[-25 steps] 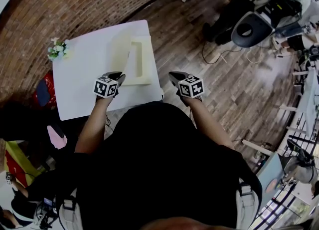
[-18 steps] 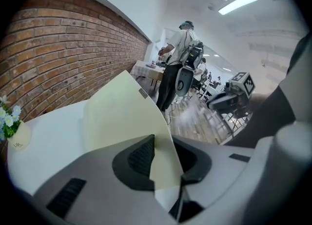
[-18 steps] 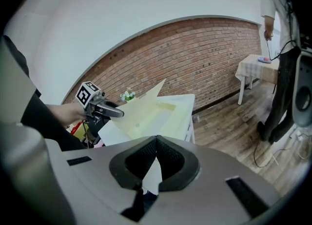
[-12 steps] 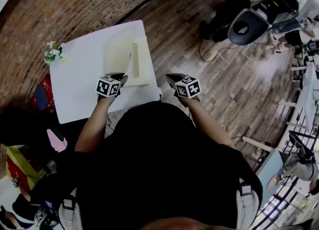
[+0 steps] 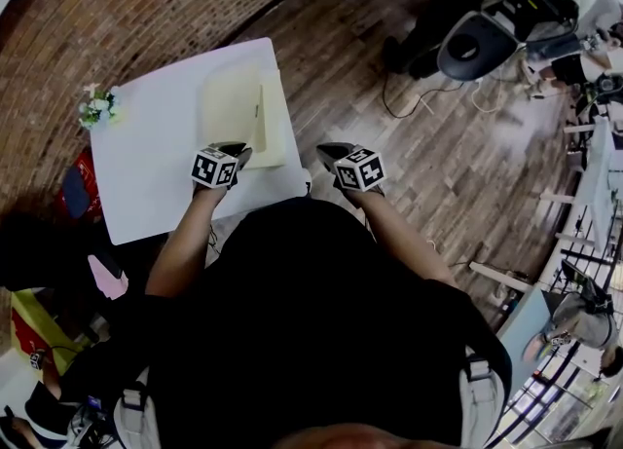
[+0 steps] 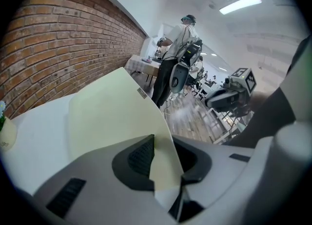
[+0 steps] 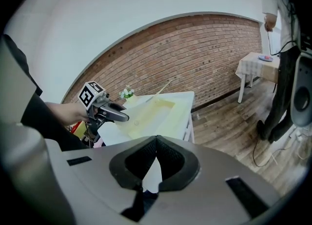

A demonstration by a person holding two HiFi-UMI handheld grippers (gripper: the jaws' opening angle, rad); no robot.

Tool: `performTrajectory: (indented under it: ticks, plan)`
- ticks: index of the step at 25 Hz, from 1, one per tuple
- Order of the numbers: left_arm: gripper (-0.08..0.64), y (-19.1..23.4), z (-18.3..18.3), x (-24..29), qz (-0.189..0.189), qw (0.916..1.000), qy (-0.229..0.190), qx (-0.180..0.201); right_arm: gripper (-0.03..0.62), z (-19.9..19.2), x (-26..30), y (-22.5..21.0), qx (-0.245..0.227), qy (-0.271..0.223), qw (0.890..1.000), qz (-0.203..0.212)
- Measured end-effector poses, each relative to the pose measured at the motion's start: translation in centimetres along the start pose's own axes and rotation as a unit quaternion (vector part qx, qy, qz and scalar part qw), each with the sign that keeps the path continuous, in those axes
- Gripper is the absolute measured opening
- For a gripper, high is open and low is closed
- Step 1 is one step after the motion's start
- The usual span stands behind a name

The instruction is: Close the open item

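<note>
A pale yellow box (image 5: pixel 272 126) lies on the white table (image 5: pixel 156 174), its lid (image 5: pixel 232 98) raised on edge along the left side. My left gripper (image 5: pixel 237 152) is at the box's near end, shut on the lid's edge. In the left gripper view the lid (image 6: pixel 112 116) runs up from between the pads (image 6: pixel 141 156) of that gripper (image 6: pixel 163 158). My right gripper (image 5: pixel 323 152) hangs past the table's right edge, shut and empty. The right gripper view has its jaws (image 7: pixel 156 158) meeting, with the box (image 7: pixel 151 112) and the left gripper (image 7: pixel 111 112) beyond.
A small vase of flowers (image 5: pixel 95 106) stands at the table's far left corner. Wooden floor lies to the right, with a chair (image 5: pixel 477 48) and cables. A person (image 6: pixel 178 38) stands far off by another table. A red thing (image 5: pixel 83 179) sits left of the table.
The lid has swung up and over toward the tray, so less of the box's inside shows. The right gripper has drifted slightly left toward the table.
</note>
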State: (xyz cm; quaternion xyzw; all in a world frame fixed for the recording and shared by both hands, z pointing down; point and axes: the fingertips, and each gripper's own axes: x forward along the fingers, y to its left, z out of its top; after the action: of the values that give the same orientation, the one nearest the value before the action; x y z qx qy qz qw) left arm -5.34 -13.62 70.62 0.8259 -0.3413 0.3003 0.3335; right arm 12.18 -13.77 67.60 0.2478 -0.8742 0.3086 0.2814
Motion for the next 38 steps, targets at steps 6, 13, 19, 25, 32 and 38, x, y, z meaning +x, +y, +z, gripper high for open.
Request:
performTrajectory:
  ticks: [6, 13, 19, 25, 32, 38]
  plan:
    - [0.080, -0.2, 0.2, 1.4, -0.006, 1.0000, 0.006, -0.002, 0.021, 0.1, 0.3, -0.4, -0.001, 0.005, 1.000, 0.001]
    - [0.081, -0.8, -0.1, 2.9, -0.011, 0.9998, 0.018, -0.002, 0.021, -0.2, 0.3, -0.7, -0.001, 0.010, 1.000, 0.005]
    - [0.084, -1.1, -0.4, 4.7, -0.017, 0.9994, 0.028, -0.006, 0.021, -0.3, 0.2, -1.5, 0.002, 0.014, 1.000, 0.006]
    - [0.089, -1.1, -0.3, 6.0, -0.023, 0.9988, 0.039, -0.017, 0.021, -0.2, 0.0, -2.4, 0.005, 0.016, 1.000, 0.006]
    - [0.092, -1.0, -0.6, 7.5, -0.027, 0.9979, 0.055, -0.020, 0.021, 0.2, -0.4, -3.5, 0.006, 0.014, 1.000, 0.002]
    - [0.097, -1.1, -0.6, 8.3, -0.031, 0.9971, 0.065, -0.026, 0.021, -0.2, -0.7, -3.8, 0.009, 0.019, 1.000, 0.000]
